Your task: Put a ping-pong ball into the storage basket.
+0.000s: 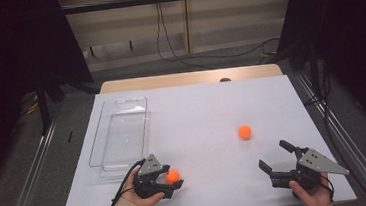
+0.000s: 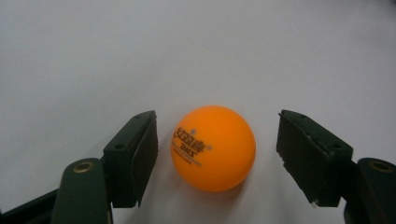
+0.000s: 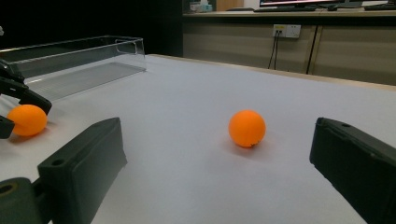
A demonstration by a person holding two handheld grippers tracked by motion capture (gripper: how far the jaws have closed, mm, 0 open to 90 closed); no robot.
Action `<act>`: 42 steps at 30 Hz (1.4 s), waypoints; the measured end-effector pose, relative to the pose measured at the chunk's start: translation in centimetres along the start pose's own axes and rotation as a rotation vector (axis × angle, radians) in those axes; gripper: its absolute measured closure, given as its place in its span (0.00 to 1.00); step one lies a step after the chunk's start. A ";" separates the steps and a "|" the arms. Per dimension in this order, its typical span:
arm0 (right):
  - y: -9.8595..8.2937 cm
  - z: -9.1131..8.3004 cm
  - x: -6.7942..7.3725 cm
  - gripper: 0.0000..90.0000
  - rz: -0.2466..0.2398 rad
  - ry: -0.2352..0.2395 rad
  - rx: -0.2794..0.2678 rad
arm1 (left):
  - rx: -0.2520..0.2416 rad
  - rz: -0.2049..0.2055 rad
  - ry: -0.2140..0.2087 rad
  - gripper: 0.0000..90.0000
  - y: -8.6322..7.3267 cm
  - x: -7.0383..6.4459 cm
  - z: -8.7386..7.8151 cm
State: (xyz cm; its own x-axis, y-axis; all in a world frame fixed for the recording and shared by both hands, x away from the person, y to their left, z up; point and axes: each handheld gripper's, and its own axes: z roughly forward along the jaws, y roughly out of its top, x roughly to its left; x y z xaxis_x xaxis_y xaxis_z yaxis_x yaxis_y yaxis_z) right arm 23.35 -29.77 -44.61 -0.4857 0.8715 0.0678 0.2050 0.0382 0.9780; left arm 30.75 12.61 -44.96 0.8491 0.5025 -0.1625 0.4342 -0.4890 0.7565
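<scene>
An orange ball (image 2: 213,147) with dark printing rests on the white table between the jaws of my left gripper (image 2: 217,140). The jaws stand open, with a narrow gap on one side of the ball and a wider one on the other. From above, this ball (image 1: 173,176) and the left gripper (image 1: 174,175) sit near the front edge, left of centre. A second orange ball (image 1: 245,131) lies alone right of centre. My right gripper (image 1: 275,155) is open and empty at the front right, its jaws pointing toward that ball (image 3: 247,128), which lies well beyond its open tips (image 3: 217,140).
A clear plastic tray (image 1: 121,133) lies empty on the left half of the table, just behind the left gripper; its wall (image 3: 70,51) is visible from the right gripper. The white sheet (image 1: 196,107) covers the tabletop. Cables run across the floor behind.
</scene>
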 end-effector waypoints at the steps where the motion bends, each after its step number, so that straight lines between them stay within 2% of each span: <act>1: 0.0 0.0 0.0 0.03 0.001 0.000 0.000 | 0.006 0.001 0.002 0.33 0.0 0.0 0.0; 27: 0.0 -0.1 0.0 0.03 -0.005 0.001 -0.004 | 0.039 -0.018 -0.004 0.41 -0.1 0.2 0.3; 42: 0.0 -0.1 0.0 0.03 -0.005 -0.003 -0.005 | 0.036 -0.027 0.005 0.50 -0.1 0.3 0.3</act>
State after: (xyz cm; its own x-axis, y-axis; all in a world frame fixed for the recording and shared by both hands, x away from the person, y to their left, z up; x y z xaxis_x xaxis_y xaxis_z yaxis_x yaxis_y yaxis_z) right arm 23.28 -29.85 -44.55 -0.4846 0.8725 0.0621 0.1984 0.0405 0.9793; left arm 31.05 12.58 -45.31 0.8356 0.5193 -0.1790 0.4672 -0.5004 0.7289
